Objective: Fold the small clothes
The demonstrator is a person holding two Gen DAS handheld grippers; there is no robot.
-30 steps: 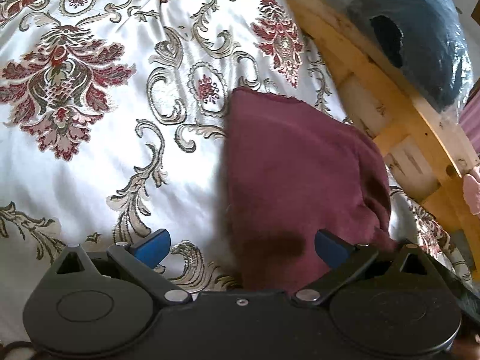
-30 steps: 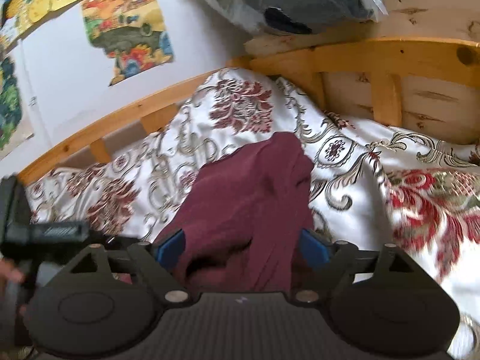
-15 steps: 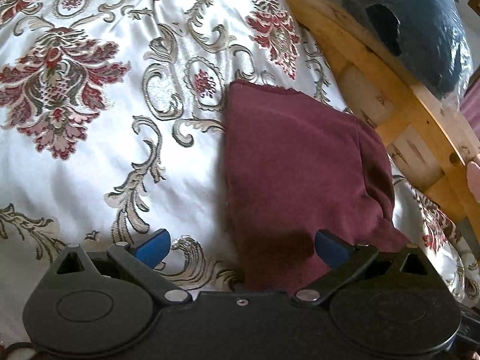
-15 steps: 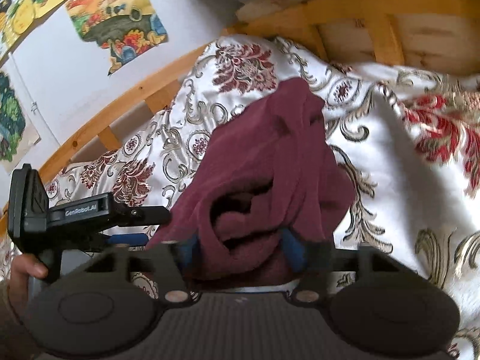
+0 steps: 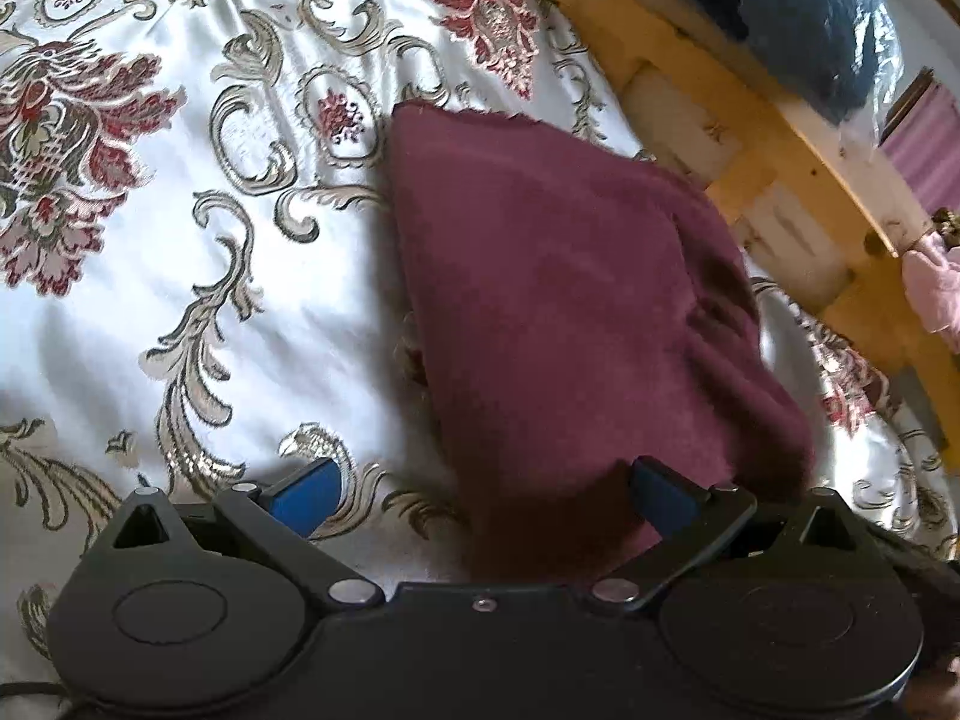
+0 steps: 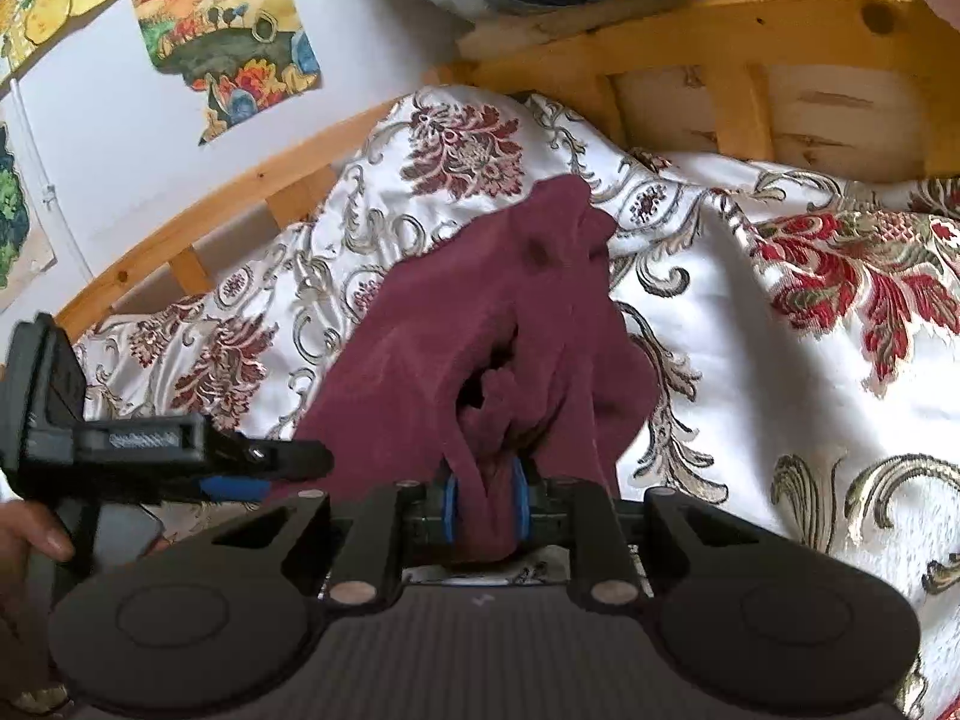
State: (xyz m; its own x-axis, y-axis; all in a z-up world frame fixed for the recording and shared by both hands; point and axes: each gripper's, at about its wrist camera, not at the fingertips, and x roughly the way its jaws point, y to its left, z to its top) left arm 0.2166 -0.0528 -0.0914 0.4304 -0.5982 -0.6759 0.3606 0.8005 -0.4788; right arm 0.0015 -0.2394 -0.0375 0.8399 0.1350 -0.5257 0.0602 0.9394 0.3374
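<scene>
A small maroon garment [image 5: 558,300] lies on the floral bedspread [image 5: 150,276]. My left gripper [image 5: 486,489] is open at the garment's near edge, with cloth reaching between its blue pads. In the right wrist view the garment [image 6: 420,372] is bunched and lifted at its near end, where my right gripper [image 6: 486,510] is shut on a fold of it. The left gripper [image 6: 228,480] shows at the left of that view, beside the cloth.
A wooden bed frame [image 5: 774,138] runs along the right of the bedspread [image 6: 780,360] and behind it [image 6: 750,90]. A dark bundle in clear plastic [image 5: 798,18] sits on the frame. Colourful pictures [image 6: 222,30] hang on the wall.
My right gripper has closed from open onto the maroon garment's near end and bunched it up. The left gripper has stayed open and shifted slightly closer to the cloth.
</scene>
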